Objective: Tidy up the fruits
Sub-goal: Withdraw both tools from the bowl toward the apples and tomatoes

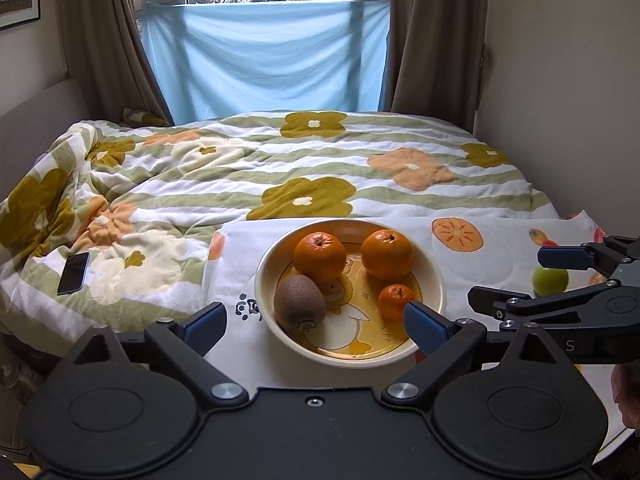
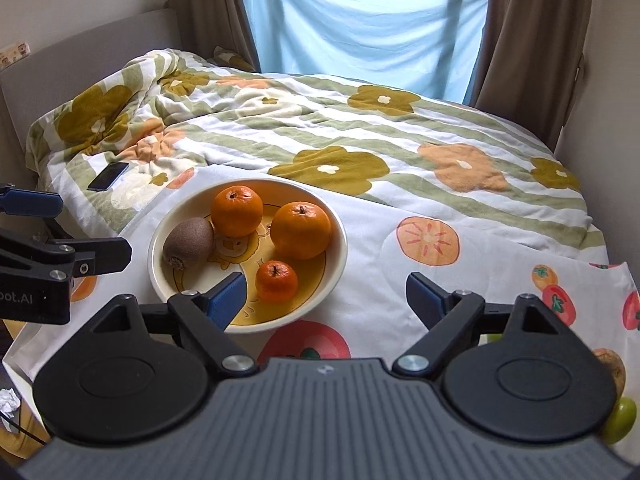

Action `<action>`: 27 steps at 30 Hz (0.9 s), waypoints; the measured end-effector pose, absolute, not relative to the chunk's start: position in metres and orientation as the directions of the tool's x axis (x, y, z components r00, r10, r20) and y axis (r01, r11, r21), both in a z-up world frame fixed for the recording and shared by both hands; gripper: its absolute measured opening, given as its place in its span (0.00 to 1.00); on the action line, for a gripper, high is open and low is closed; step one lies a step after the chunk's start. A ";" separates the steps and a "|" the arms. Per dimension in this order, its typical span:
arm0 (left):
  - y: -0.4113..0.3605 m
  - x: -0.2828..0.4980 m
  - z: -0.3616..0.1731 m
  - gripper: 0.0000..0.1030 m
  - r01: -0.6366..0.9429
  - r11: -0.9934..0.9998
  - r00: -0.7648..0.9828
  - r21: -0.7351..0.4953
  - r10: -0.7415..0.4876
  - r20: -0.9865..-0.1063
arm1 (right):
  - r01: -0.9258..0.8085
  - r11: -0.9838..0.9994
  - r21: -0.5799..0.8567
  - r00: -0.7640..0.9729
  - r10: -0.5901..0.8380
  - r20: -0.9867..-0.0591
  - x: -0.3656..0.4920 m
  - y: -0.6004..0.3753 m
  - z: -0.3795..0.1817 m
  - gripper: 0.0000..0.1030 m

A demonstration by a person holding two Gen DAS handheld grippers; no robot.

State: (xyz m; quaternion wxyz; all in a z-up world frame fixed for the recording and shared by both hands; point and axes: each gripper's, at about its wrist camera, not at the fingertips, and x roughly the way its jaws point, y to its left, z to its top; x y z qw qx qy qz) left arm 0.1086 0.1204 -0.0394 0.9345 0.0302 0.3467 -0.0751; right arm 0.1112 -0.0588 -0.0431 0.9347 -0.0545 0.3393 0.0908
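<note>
A cream bowl (image 1: 434, 280) (image 2: 340, 236) with a yellow cartoon print sits on a fruit-print cloth. It holds two large oranges (image 1: 319, 257) (image 1: 386, 254), a small mandarin (image 1: 396, 301) (image 2: 277, 281) and a kiwi (image 1: 299, 302) (image 2: 189, 242). My left gripper (image 1: 316, 326) is open and empty, its jaws wide apart over the bowl's near rim. My right gripper (image 2: 326, 300) is open and empty just right of the bowl. A green fruit (image 1: 550, 280) (image 2: 619, 420) lies on the cloth to the right, beside a brown fruit (image 2: 612, 368) partly hidden by my right gripper.
The fruit-print cloth (image 1: 480, 264) (image 2: 400, 280) covers a table against a bed with a flowered quilt (image 1: 320, 168). A dark phone (image 1: 73, 267) (image 2: 108, 176) lies on the quilt at left. Curtains and a window stand behind.
</note>
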 end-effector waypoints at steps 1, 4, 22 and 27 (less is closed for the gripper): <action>0.116 0.104 -0.037 0.96 0.169 0.986 0.751 0.005 -0.125 -0.648 | -0.196 0.980 -0.039 0.759 0.126 -0.639 0.105 -0.064 -0.040 1.00; 0.098 0.092 -0.034 0.96 0.192 0.981 0.757 0.030 -0.129 -0.640 | -0.165 0.986 -0.037 0.774 0.106 -0.625 0.084 -0.079 -0.034 1.00; -0.009 0.064 -0.034 0.97 0.404 0.911 0.725 0.085 -0.262 -0.637 | 0.104 0.995 -0.001 0.771 -0.081 -0.632 0.015 -0.202 -0.029 1.00; -0.036 0.078 -0.043 0.97 0.479 0.873 0.698 0.093 -0.314 -0.644 | 0.159 0.987 0.004 0.754 -0.119 -0.646 0.011 -0.224 -0.041 1.00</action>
